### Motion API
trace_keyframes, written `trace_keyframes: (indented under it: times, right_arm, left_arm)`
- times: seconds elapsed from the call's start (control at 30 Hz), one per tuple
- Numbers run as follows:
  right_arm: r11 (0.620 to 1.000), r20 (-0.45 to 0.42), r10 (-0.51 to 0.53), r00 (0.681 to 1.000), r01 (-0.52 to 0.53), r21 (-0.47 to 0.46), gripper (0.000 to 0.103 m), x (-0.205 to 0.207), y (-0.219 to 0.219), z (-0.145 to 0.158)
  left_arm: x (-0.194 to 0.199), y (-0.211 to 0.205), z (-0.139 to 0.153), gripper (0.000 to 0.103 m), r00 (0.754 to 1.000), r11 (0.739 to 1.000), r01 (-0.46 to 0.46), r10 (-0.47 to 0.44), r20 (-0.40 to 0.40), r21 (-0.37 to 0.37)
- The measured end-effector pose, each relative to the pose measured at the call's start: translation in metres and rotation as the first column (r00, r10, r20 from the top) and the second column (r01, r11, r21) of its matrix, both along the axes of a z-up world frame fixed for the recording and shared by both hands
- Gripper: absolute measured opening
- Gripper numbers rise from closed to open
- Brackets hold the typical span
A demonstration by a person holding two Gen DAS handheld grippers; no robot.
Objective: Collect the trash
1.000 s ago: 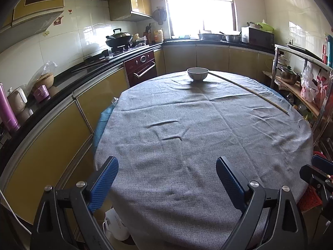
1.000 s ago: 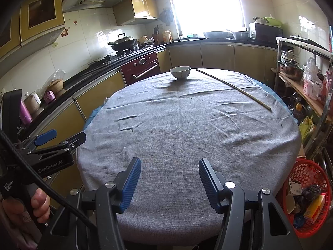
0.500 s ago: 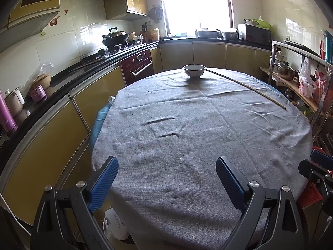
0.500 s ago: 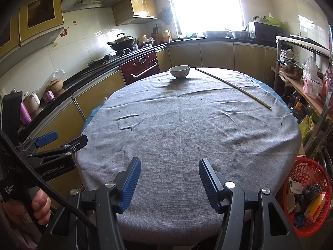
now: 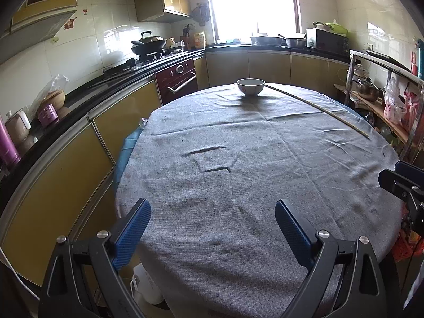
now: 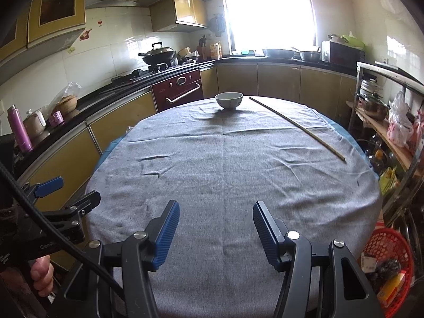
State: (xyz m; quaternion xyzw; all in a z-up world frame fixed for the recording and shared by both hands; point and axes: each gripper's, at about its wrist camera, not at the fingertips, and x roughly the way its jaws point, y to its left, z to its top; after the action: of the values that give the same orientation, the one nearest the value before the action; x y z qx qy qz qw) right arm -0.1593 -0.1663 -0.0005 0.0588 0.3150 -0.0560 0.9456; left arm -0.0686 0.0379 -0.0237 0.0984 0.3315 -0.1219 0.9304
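Both wrist views look slantwise down from the table's (image 5: 238, 159) near edge toward the far window, sharing cloth, bowl (image 6: 229, 100) and stick; the right probably sits slightly higher.

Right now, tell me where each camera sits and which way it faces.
Left wrist: on the left gripper, facing across the grey-clothed table toward the bowl and window; its open blue fingers show, the right gripper at the right edge.
Right wrist: on the right gripper, same heading; open fingers, left gripper and a hand show, red basket lower right.
Shared: table, bowl, long stick.
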Motion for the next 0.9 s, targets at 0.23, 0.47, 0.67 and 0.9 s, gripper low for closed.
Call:
trace_keyframes:
  times: [0.23, 0.47, 0.67, 0.9]
  right_arm:
    - [1.000, 0.003, 0.022, 1.000, -0.022, -0.018, 0.062, 0.018, -0.006, 0.005]
    - [0.999, -0.014, 0.046, 0.999, -0.046, 0.007, 0.062, 0.037, -0.016, 0.010]
    - [0.999, -0.026, 0.051, 0.998, -0.051, 0.008, 0.062, 0.047, -0.024, 0.014]
    - [0.999, -0.036, 0.023, 0.999, -0.022, 0.037, 0.062, 0.056, -0.041, 0.016]
  left_arm:
    - [0.016, -0.007, 0.003, 0.095, 1.000, 1.000, -0.023, 0.023, -0.008, 0.007]
    - [0.029, -0.014, 0.017, 0.095, 0.999, 0.999, -0.047, 0.047, -0.008, -0.001]
    - [0.039, -0.031, 0.032, 0.095, 1.000, 0.999, -0.030, 0.030, 0.009, 0.010]
    - [0.048, -0.044, 0.045, 0.095, 1.000, 1.000, -0.010, 0.010, 0.007, -0.004]
